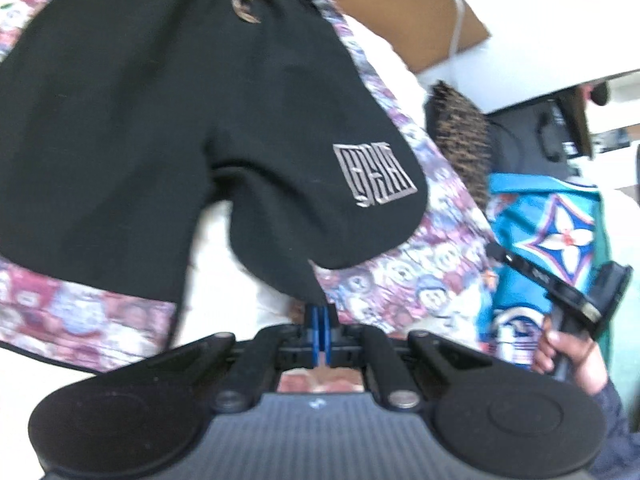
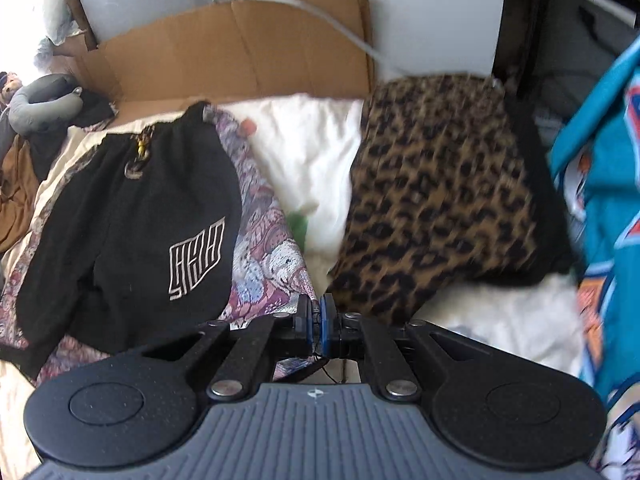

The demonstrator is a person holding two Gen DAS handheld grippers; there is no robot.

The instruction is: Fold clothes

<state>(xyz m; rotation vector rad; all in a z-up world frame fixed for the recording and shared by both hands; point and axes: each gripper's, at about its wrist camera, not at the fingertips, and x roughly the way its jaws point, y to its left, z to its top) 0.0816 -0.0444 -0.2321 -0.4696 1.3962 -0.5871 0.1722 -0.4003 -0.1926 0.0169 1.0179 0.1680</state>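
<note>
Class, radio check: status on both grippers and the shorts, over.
Left gripper shut on black shorts, hem corner pinched. Right gripper shut on the patterned side panel. Leopard-print cloth close on the right, not blocking.

Setting: home bedroom. Evidence: white bedding (image 2: 308,148) spread as work surface, leopard-print pillow (image 2: 440,196) on it, grey neck pillow (image 2: 38,100) at the far left edge, flattened cardboard (image 2: 240,52) leaning against the white wall (image 2: 424,4) behind.

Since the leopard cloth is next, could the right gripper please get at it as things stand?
Probably not yet: the right gripper is shut on the shorts, though the leopard cloth lies uncovered just ahead.
</note>
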